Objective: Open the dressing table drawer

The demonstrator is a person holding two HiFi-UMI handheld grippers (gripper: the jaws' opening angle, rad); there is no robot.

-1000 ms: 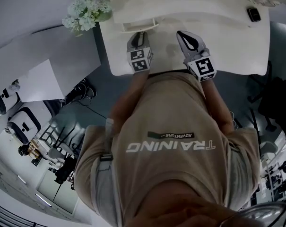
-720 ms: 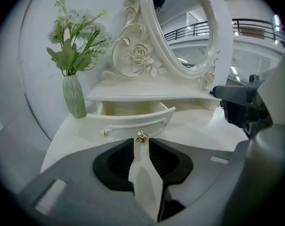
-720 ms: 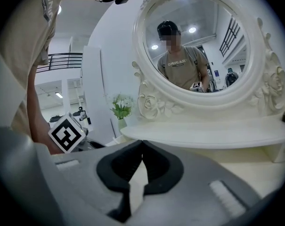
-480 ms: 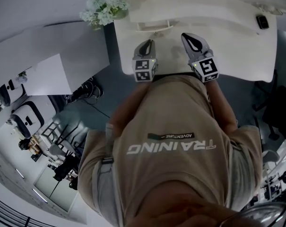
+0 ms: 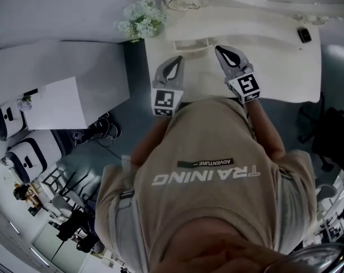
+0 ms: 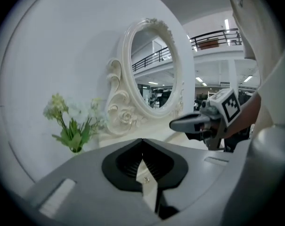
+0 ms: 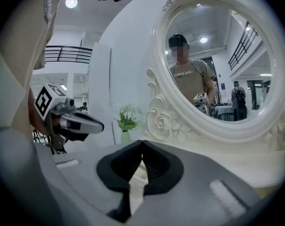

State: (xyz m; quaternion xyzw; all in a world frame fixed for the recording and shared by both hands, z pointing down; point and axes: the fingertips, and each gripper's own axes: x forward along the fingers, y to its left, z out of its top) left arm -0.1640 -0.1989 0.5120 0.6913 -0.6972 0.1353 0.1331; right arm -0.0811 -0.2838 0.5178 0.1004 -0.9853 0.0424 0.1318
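Observation:
The white dressing table (image 5: pixel 285 67) fills the top of the head view. A small drawer front (image 5: pixel 190 43) sits on it by the mirror base. My left gripper (image 5: pixel 177 59) hovers over the table's front left part, just short of that drawer, jaws shut and holding nothing. My right gripper (image 5: pixel 218 49) hovers beside it to the right, also shut and holding nothing. In the left gripper view the shut left gripper (image 6: pixel 142 141) points at the oval mirror (image 6: pixel 154 69). The right gripper (image 7: pixel 142 143) faces the mirror frame (image 7: pixel 170 117), which reflects the person.
A vase of pale flowers (image 5: pixel 139 19) stands at the table's back left corner, and a small dark object (image 5: pixel 304 35) lies at the far right. A white panel (image 5: pixel 52 104) and cables are on the floor to the left. A dark chair (image 5: pixel 334 129) stands to the right.
The head view has shifted, so the table now sits lower and further right. The left gripper has drawn back a little toward the person. Both grippers stay shut.

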